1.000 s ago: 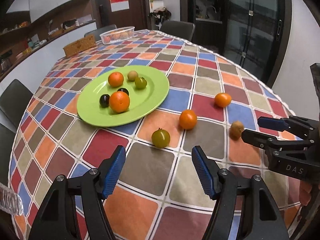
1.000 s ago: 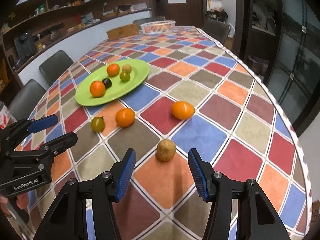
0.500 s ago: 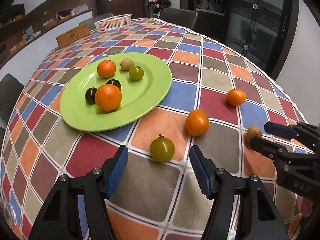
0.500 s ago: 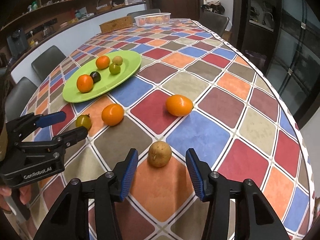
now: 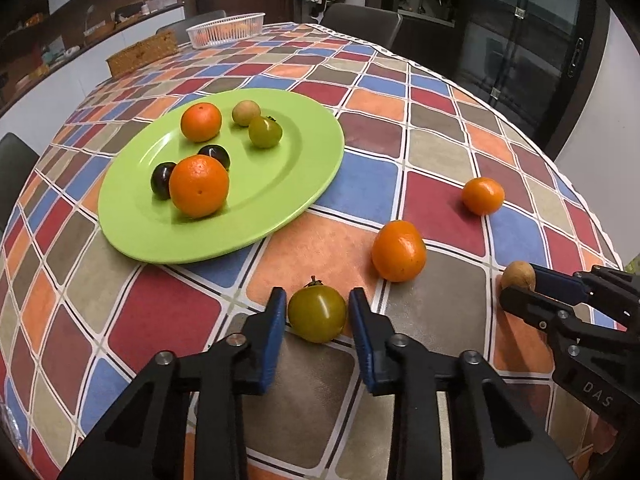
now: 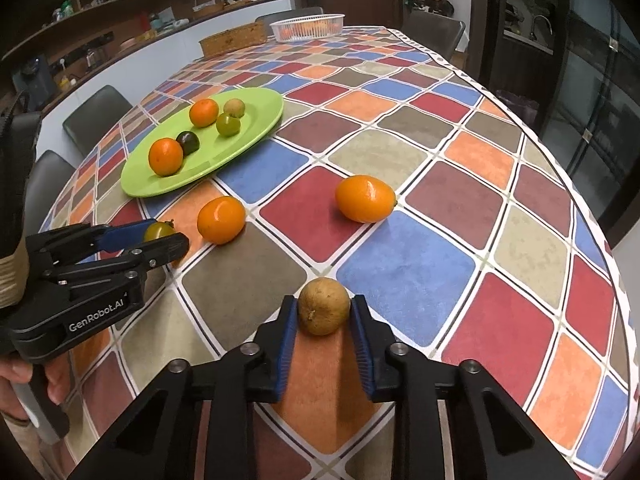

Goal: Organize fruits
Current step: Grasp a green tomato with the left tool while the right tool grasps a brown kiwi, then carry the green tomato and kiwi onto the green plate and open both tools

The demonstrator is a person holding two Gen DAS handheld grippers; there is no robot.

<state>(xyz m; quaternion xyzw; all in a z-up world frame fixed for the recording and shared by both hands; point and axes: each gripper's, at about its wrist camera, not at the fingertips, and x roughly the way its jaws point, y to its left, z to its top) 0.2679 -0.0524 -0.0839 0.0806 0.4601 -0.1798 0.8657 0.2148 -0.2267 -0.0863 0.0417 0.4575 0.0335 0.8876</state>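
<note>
Left wrist view, near field: the left gripper point(image 5: 318, 312) brackets a green tomato point(image 5: 317, 313) resting on the checked tablecloth point(image 5: 168, 316); both blue pads point(image 5: 275, 336) lie against or just beside its sides, and whether they press it cannot be told. The tomato's stem point(image 5: 312, 281) points up and away from the camera.

Right wrist view, near field: the right gripper point(image 6: 323, 312) is closed onto a round brown fruit point(image 6: 323, 311), its pads touching both flanks; the fruit sits on the cloth with its stem scar point(image 6: 311, 313) facing the camera.

Middle field: 2 orange fruits lie loose on the cloth. The nearer orange fruit point(image 5: 398, 251) is just beyond and right of the tomato. The farther orange fruit point(image 6: 365, 198) is oval, its long axis running left to right in the right wrist view, with a small tip pointing right.

Beyond, a green plate point(image 5: 280, 200) holds 6 fruits: 2 oranges point(image 5: 199, 186), 2 dark plums point(image 5: 161, 180), 1 green tomato on the plate point(image 5: 265, 132) and 1 small tan fruit point(image 5: 245, 112).

Far field: a wicker box point(image 5: 141, 53) and a white basket point(image 5: 226, 30) with orange contents stand at the table's far end.
</note>
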